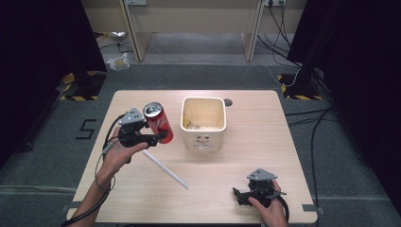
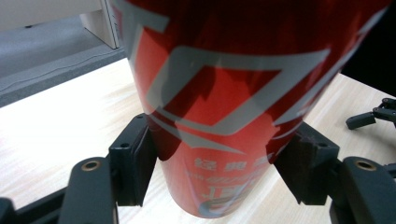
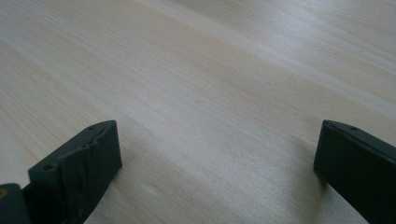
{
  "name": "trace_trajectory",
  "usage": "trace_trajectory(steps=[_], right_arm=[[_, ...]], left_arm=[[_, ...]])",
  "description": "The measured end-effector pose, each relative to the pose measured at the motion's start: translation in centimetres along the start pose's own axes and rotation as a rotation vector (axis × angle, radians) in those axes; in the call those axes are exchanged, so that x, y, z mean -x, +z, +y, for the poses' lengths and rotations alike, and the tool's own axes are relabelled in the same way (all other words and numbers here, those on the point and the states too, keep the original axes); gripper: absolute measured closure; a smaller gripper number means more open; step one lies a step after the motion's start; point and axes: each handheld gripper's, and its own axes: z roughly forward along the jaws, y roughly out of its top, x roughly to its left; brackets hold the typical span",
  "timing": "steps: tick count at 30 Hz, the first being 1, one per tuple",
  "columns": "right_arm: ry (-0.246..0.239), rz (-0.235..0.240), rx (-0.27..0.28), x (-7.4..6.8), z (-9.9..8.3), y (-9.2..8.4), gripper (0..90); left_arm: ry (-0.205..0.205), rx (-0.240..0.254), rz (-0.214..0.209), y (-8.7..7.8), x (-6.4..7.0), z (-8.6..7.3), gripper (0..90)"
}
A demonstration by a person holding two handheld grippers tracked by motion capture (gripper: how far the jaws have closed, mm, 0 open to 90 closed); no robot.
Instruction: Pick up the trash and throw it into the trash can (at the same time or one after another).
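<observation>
Red aluminium drink can (image 1: 158, 122), held clear of the wooden table (image 1: 246, 156) at its left side by the left gripper (image 1: 161, 137). In the left gripper view the two black jaws press on opposite sides of the can's lower body (image 2: 219, 107), so the claw is closed to the can's width and carries it. From the high view the can leans slightly, its silver top facing up and toward the camera, and it hangs just left of the bin.

White straw (image 1: 165, 169), or a similar thin stick, lies flat on the table below and to the right of the can, well apart from both grippers.

Cream square bin (image 1: 204, 142) stands at the table's centre with its mouth open upward; scraps of some kind lie on its floor, too small to identify.

Right gripper (image 1: 246, 195) rests low at the near right edge of the table in the person's hand. In the right gripper view its jaws stand wide apart over bare wood, with nothing between them.

Handling, as a judgement: the can wall is thin, smooth and likely slippery, and it would dent under hard pressure; whether the can is full or empty cannot be told. A grip across the mid or lower body, as shown, seems safest, with moderate force and the can kept near upright.
</observation>
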Motion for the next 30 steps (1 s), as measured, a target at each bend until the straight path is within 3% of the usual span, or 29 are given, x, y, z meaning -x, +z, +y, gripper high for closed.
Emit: trace_trajectory(steps=[17, 30], right_arm=[[-0.001, 0.000, 0.002, 0.0, 0.0, 0.0, 0.9], [0.001, 0.002, 0.002, 0.0, 0.0, 0.0, 0.9]], left_arm=[[0.034, 0.008, -0.021, 0.9, 0.7, 3.4, 34.0], [0.042, 0.006, -0.031, 3.2, 1.3, 5.6, 34.1]])
